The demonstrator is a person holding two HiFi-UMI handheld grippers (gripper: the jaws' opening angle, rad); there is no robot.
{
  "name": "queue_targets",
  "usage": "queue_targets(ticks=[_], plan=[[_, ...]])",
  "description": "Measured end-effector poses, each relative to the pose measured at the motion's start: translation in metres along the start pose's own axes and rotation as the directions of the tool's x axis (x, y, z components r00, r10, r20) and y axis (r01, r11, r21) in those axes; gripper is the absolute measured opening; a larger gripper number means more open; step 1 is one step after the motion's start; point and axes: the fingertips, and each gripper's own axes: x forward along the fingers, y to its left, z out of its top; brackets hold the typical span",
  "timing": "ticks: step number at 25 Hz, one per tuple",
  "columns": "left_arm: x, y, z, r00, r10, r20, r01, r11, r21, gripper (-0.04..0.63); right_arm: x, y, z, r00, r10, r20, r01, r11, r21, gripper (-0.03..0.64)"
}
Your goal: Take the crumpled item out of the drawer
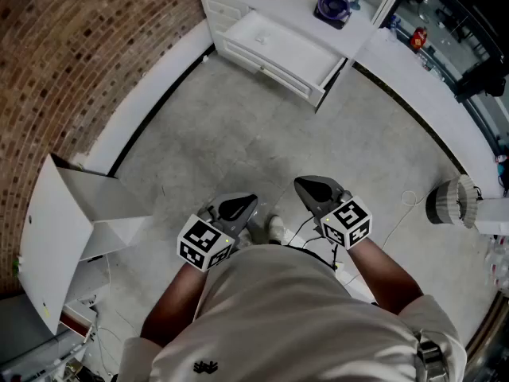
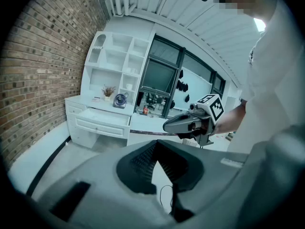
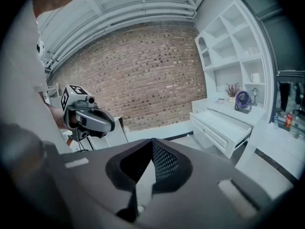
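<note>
The white dresser's open drawer (image 1: 274,50) lies far across the grey floor; it also shows as the drawer (image 2: 102,120) and the drawer (image 3: 224,128). Its inside looks plain white from here, and I cannot make out a crumpled item. Both grippers are held close in front of the person's body, well short of the drawer. My left gripper (image 1: 238,207) (image 2: 156,144) has its jaws together, with nothing between them. My right gripper (image 1: 314,188) (image 3: 152,142) is also shut and empty. Each gripper shows in the other's view: the right gripper (image 2: 165,126) and the left gripper (image 3: 113,124).
A blue fan (image 1: 332,6) stands on the dresser top below white shelves (image 2: 116,56). A curved brick wall (image 1: 79,54) runs along the left. A white folded panel (image 1: 56,237) leans at the left. A round white device (image 1: 453,201) and a cable (image 1: 406,201) sit at the right.
</note>
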Motion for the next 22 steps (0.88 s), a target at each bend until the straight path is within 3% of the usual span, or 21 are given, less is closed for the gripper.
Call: queue_targets(ticks=[10,15,20,22], plan=[[0.039,-0.001,0.016,1.0,0.021,-0.012,-0.021,1.0,0.005,0.006,-0.006,-0.041,-0.001,1.0,0.02,0.001,-0.02,1.0,-0.011,0.011],[0.05,0.003,0.018,1.0,0.029,-0.012,-0.029,1.0,-0.001,0.006,0.001,-0.066,-0.002,0.999,0.021,0.034,-0.022,0.999,0.035,0.017],[0.058,0.017,0.017,0.999,0.007,-0.034,-0.007,1.0,-0.007,0.006,0.015,-0.093,0.01,0.999,-0.019,0.049,0.018,0.999,0.029,0.223],[0.061,0.032,0.021,1.0,-0.002,-0.03,0.002,1.0,-0.007,0.006,0.026,-0.107,0.018,0.998,-0.044,0.051,0.042,0.999,0.025,0.249]])
